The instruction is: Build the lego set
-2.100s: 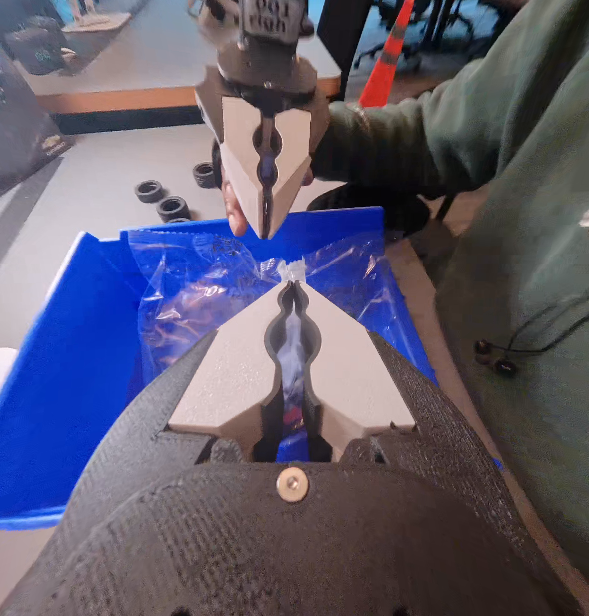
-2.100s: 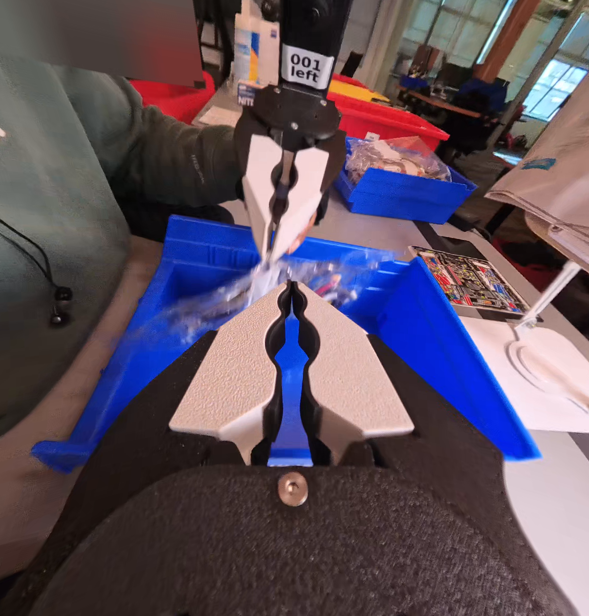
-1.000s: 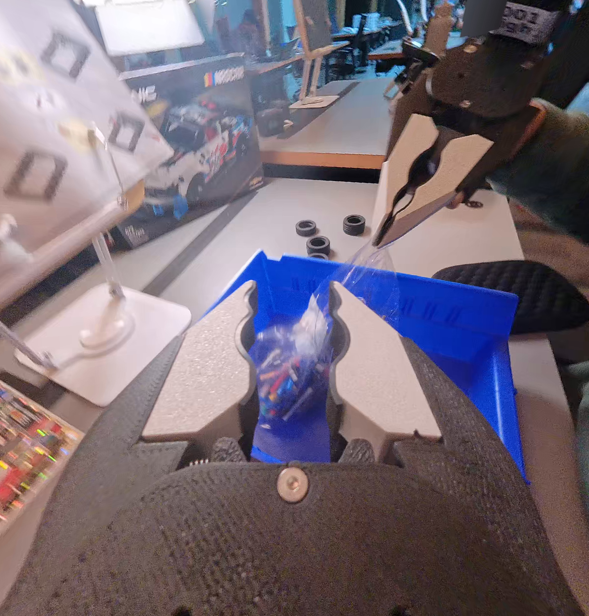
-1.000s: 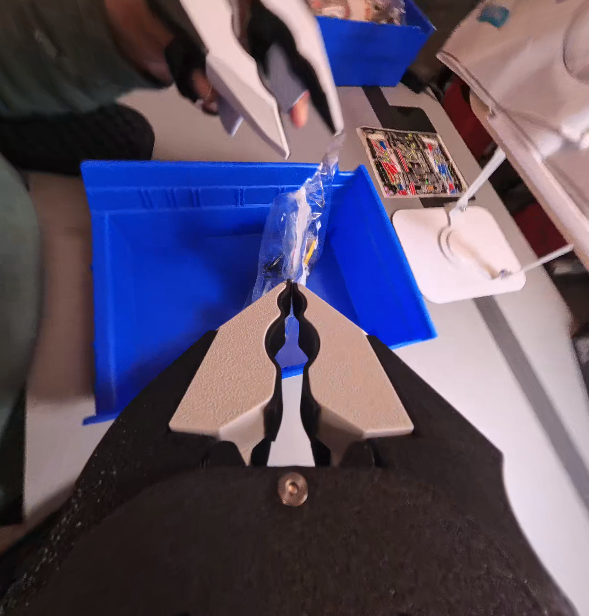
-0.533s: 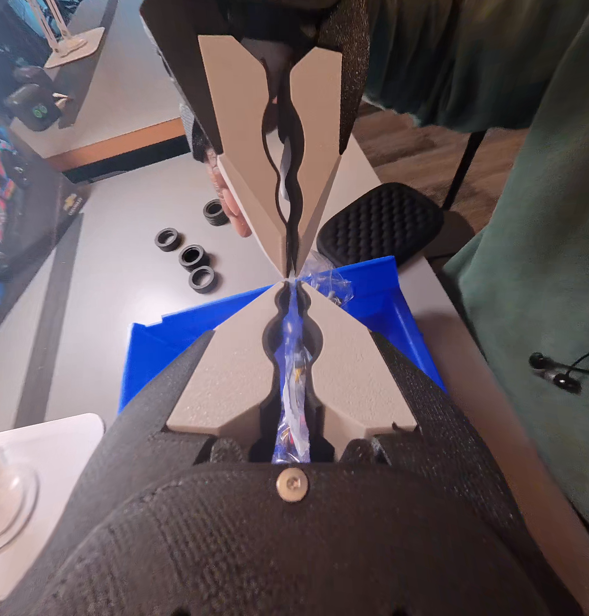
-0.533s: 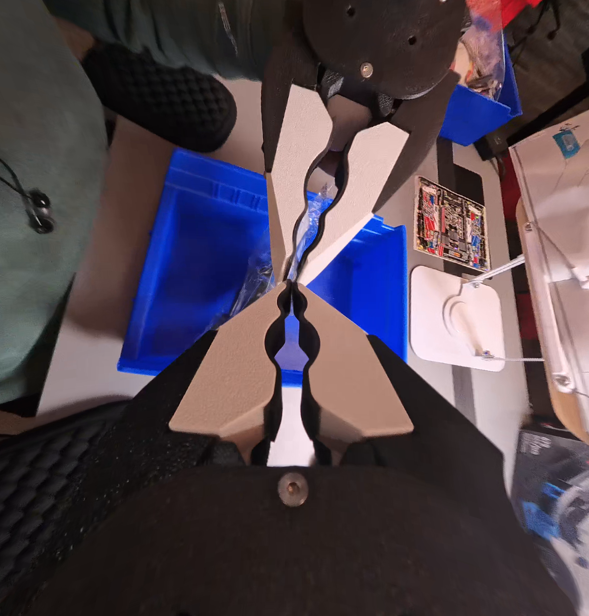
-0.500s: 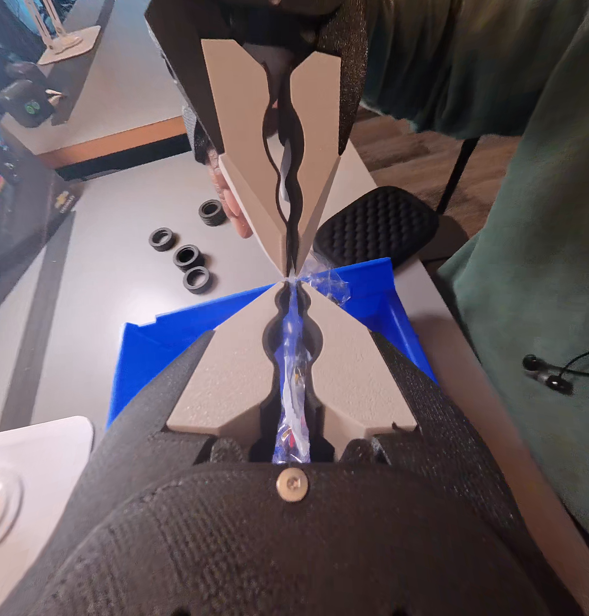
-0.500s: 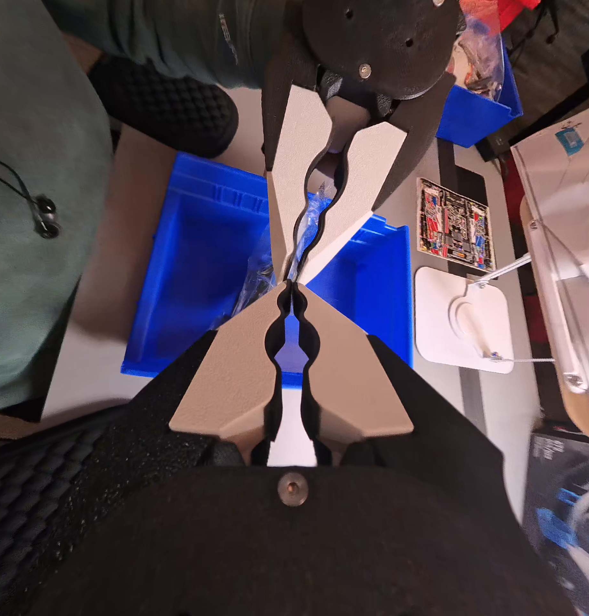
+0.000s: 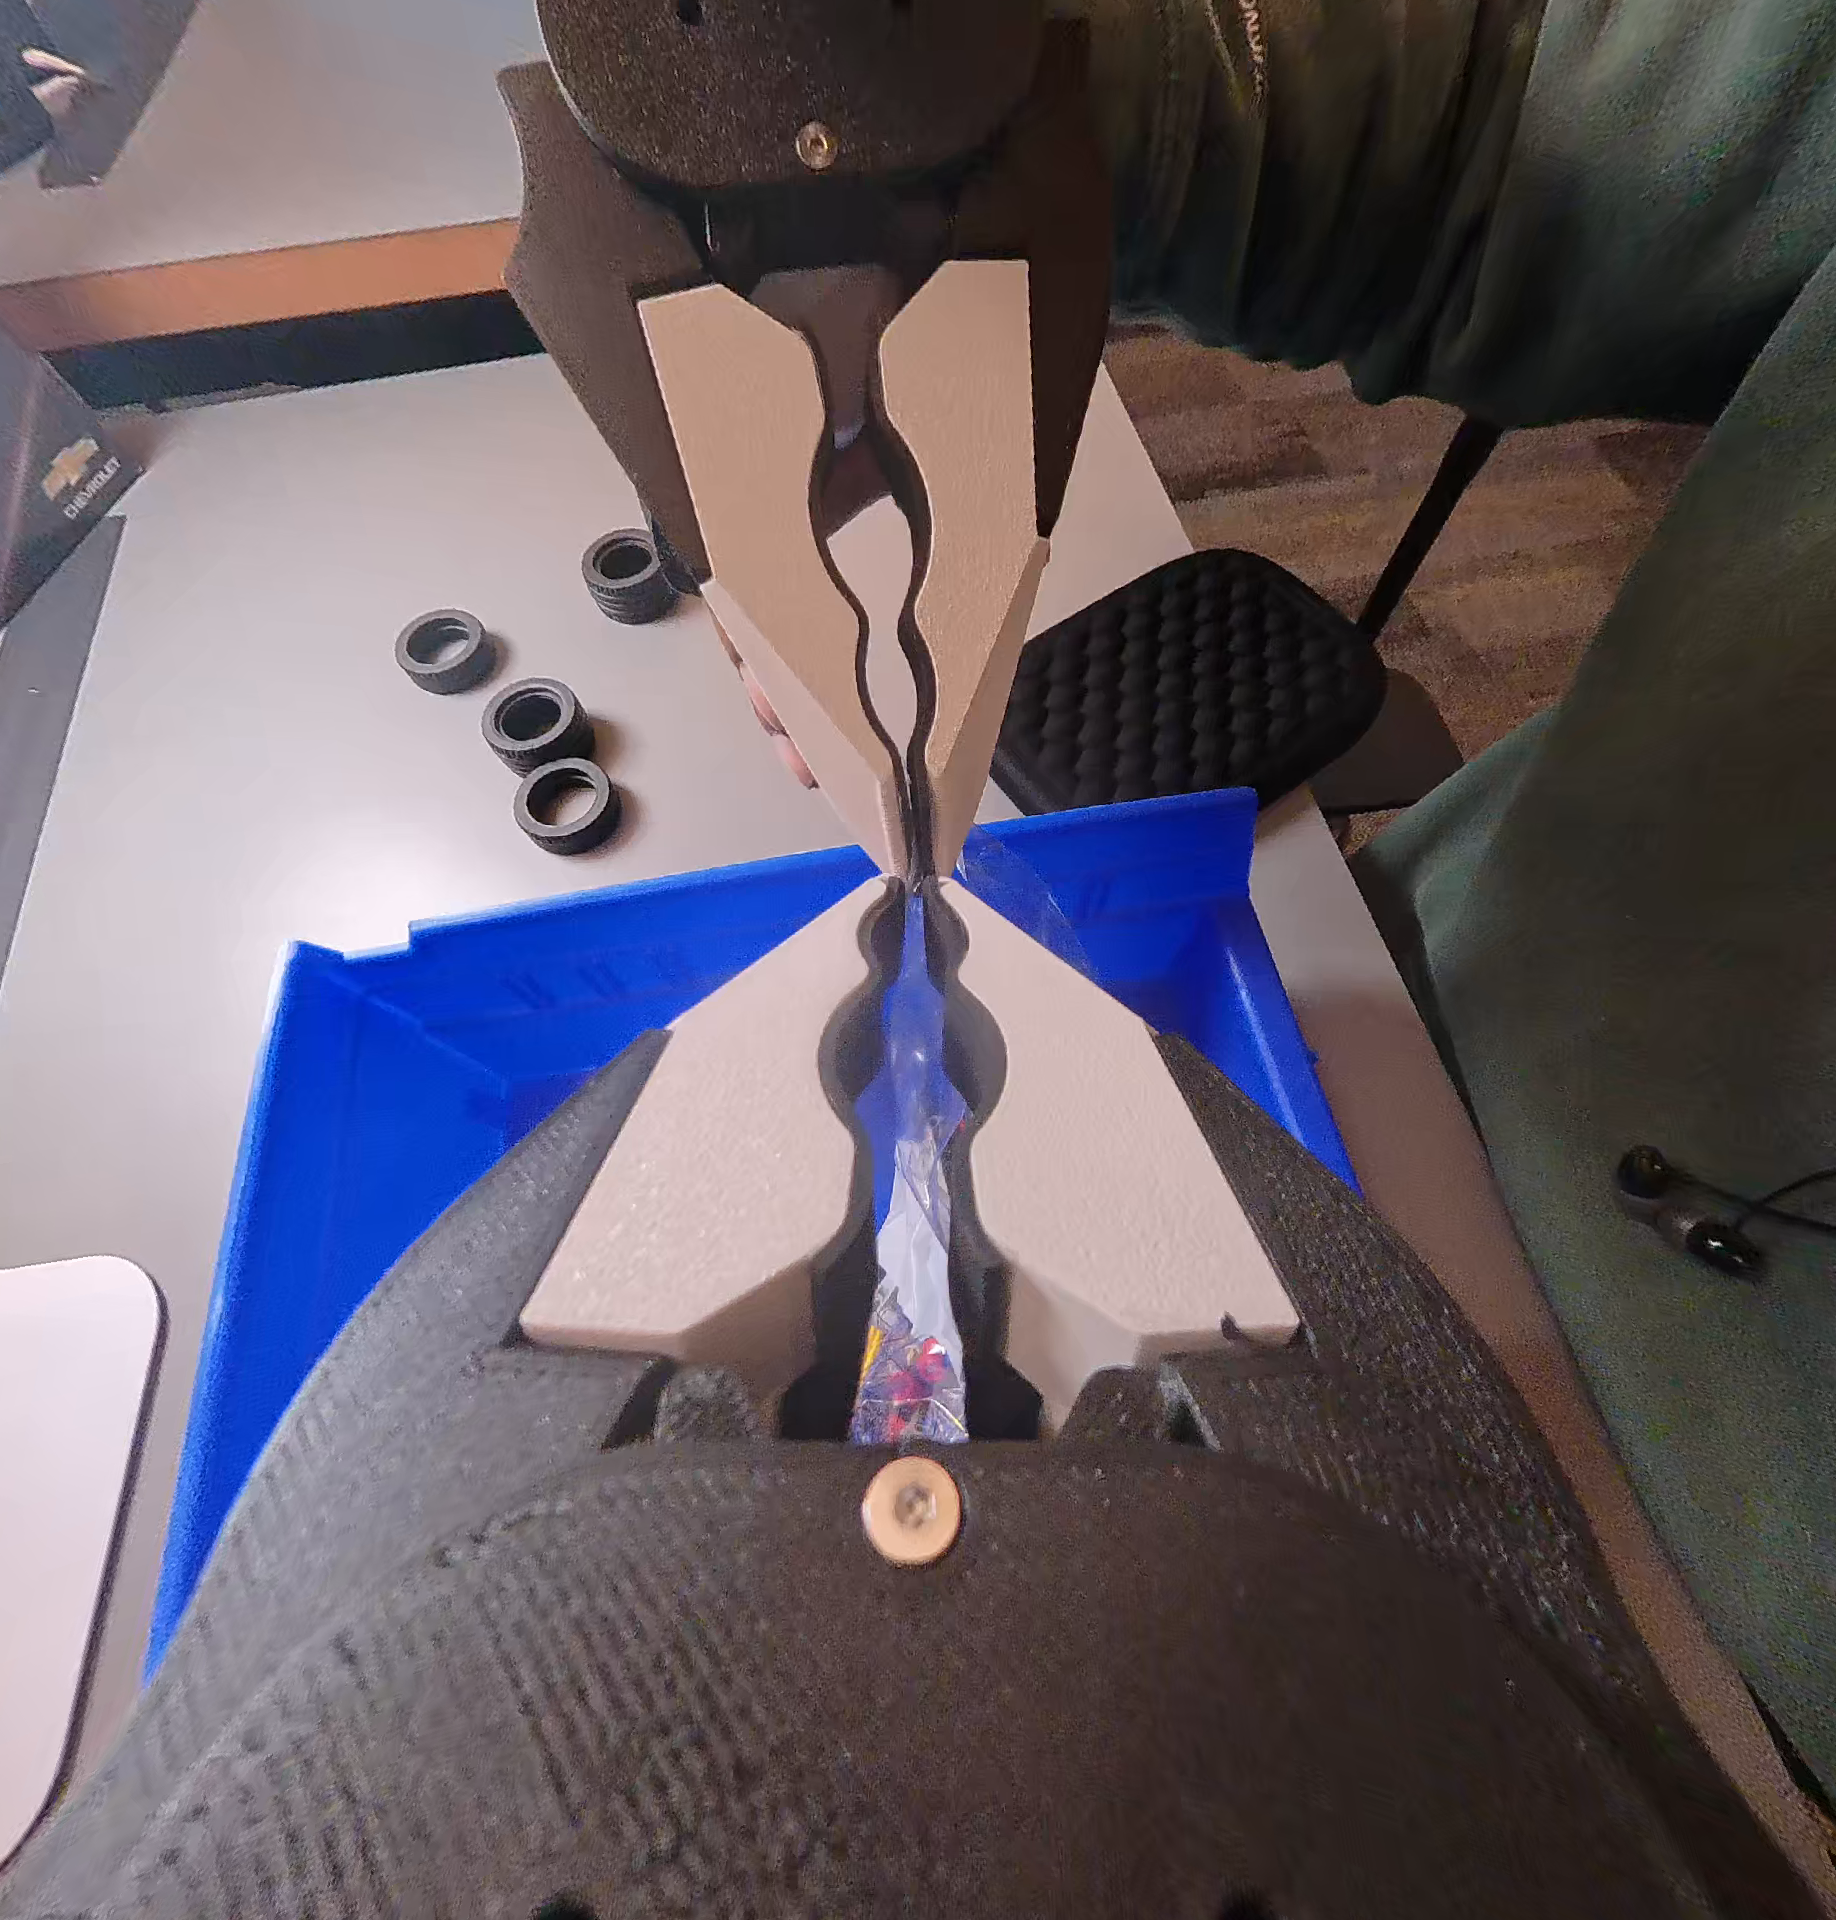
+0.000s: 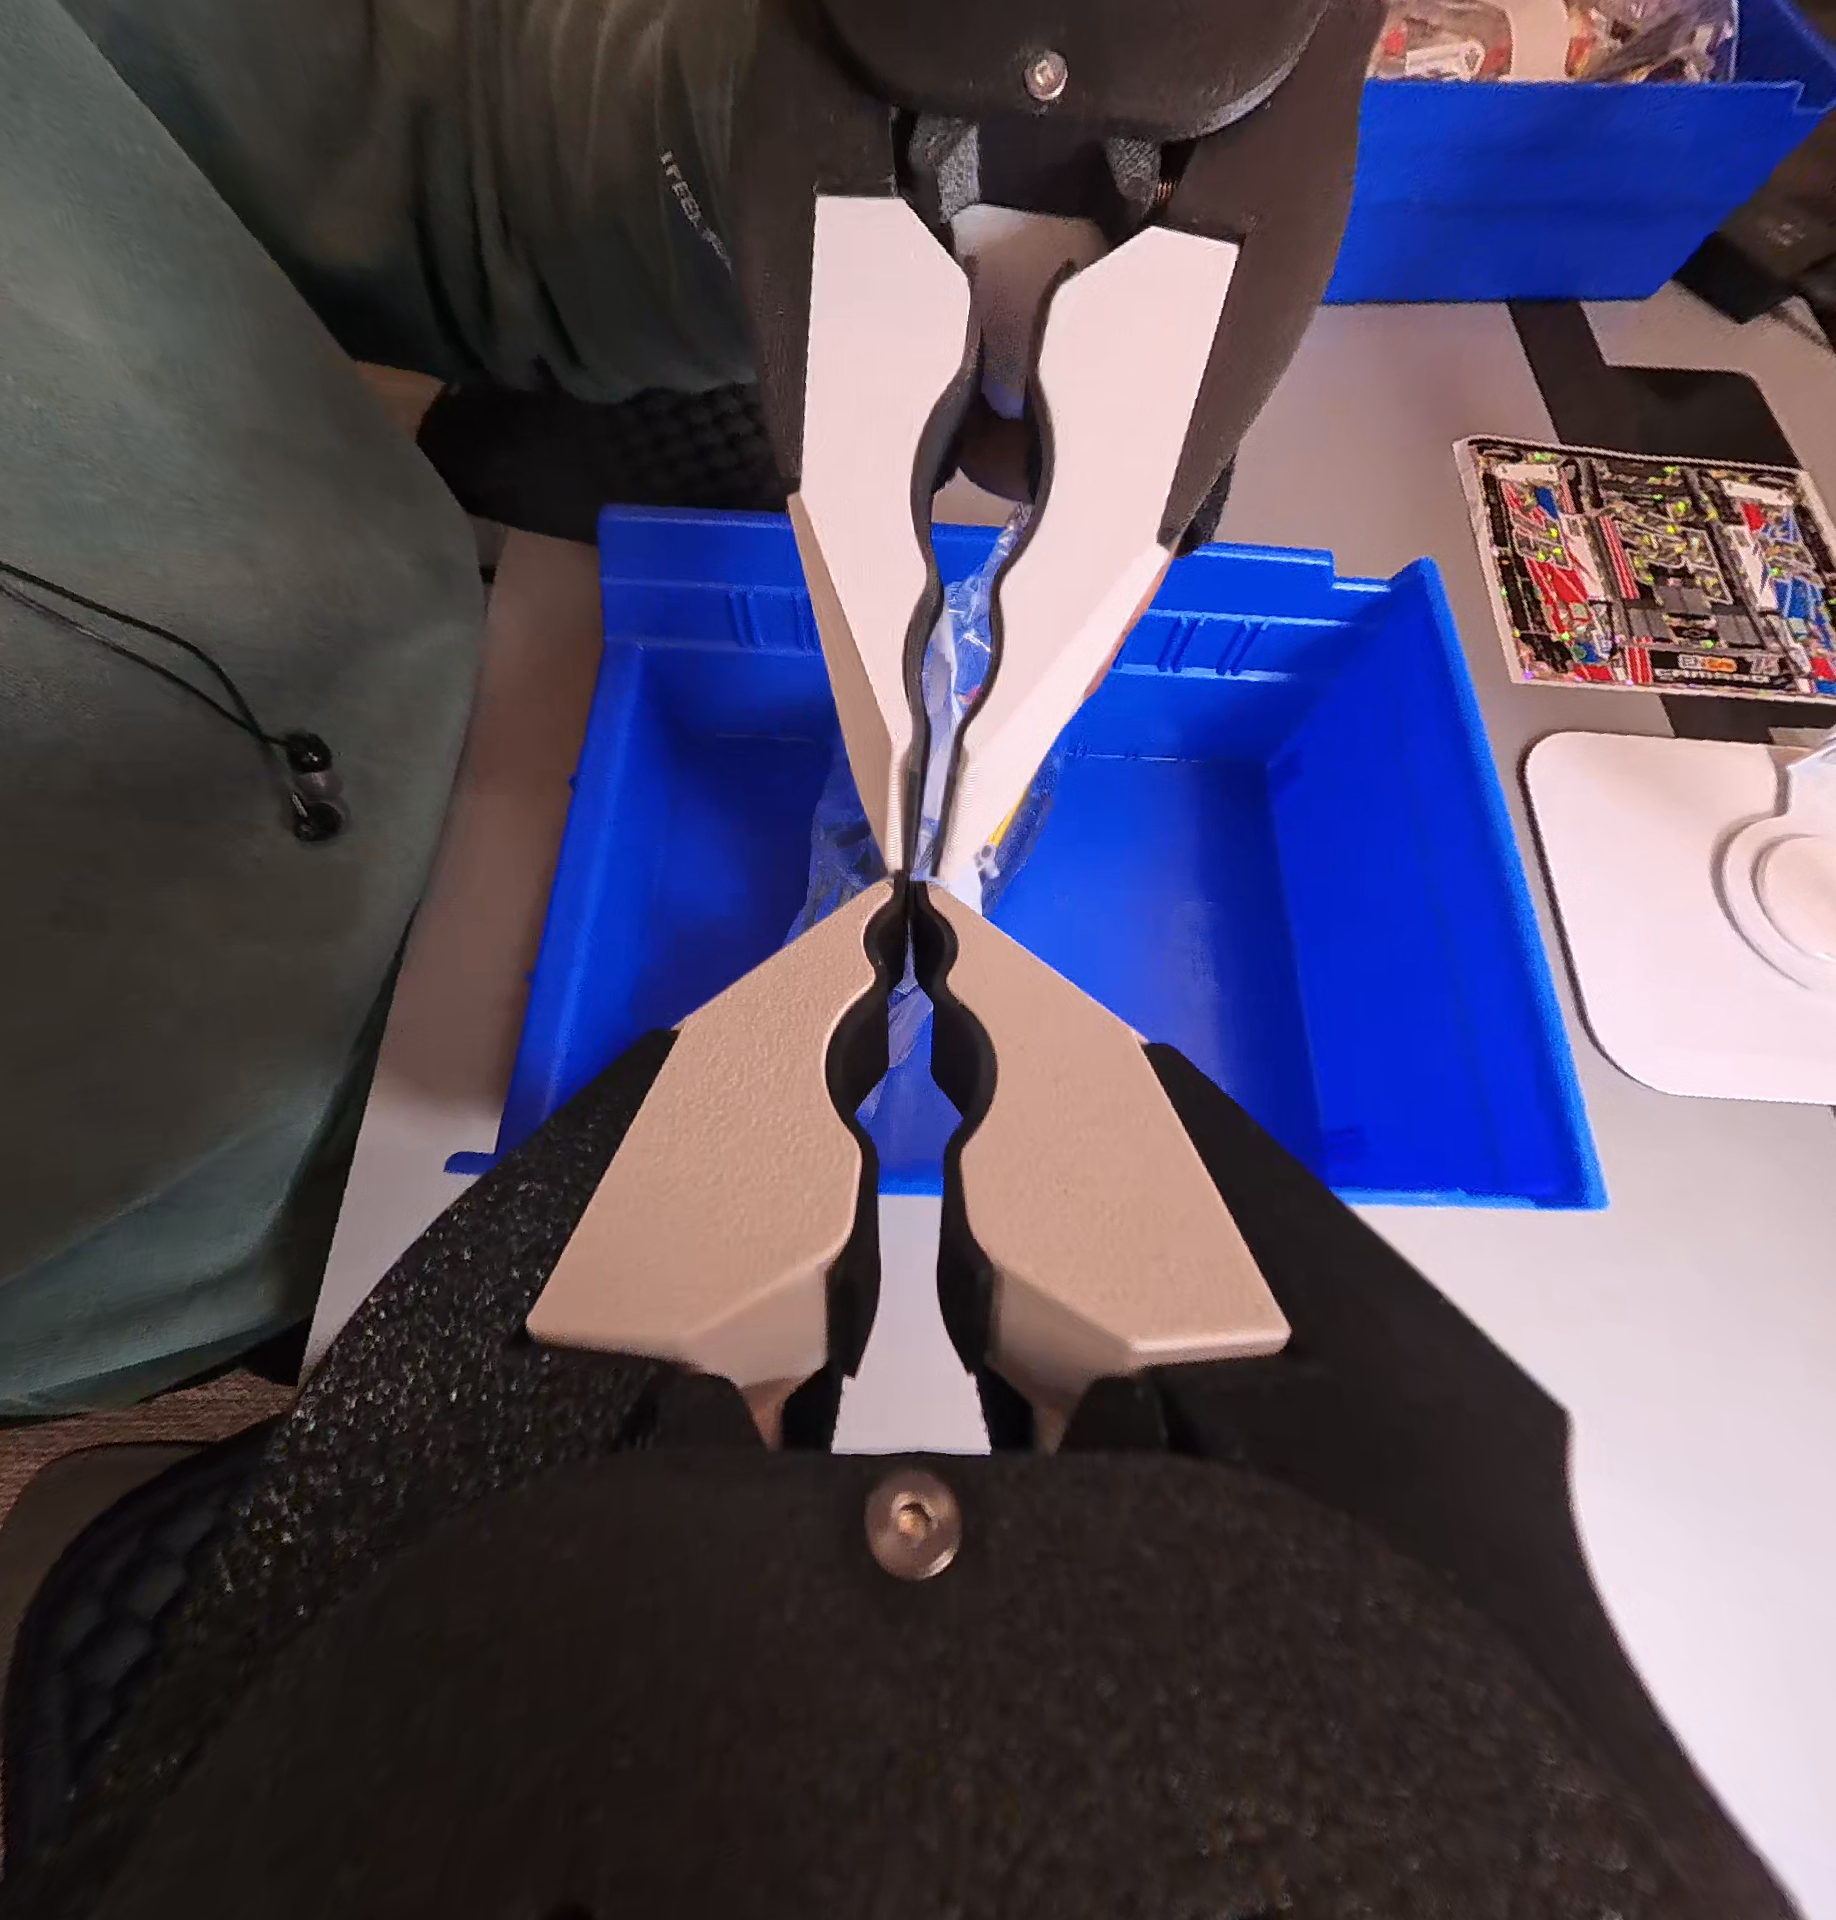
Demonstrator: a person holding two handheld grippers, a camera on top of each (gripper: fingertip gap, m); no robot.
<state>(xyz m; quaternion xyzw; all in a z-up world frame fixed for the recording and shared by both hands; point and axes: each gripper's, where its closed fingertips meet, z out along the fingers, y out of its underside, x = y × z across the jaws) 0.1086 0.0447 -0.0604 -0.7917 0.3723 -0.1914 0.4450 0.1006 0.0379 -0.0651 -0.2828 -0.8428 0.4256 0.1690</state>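
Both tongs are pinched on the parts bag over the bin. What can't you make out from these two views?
- Left wrist view: most of the bag is hidden by the left tongs; its pieces are too small to identify.
- Right wrist view: the right tongs hide the blue bin floor beneath the bag.
- Either view: whether the bag is torn open.

Right gripper (image 10: 911, 894) and left gripper (image 10: 919, 857) tip-to-tip, pinching clear bag (image 10: 950, 665); above blue bin (image 10: 1361, 935)

Gray surface (image 9: 270, 499) with things on it

A blue bin (image 10: 1413, 935), four black tires (image 9: 536, 721), a sticker sheet (image 10: 1662, 571) and a white stand base (image 10: 1672, 914) sit on it.
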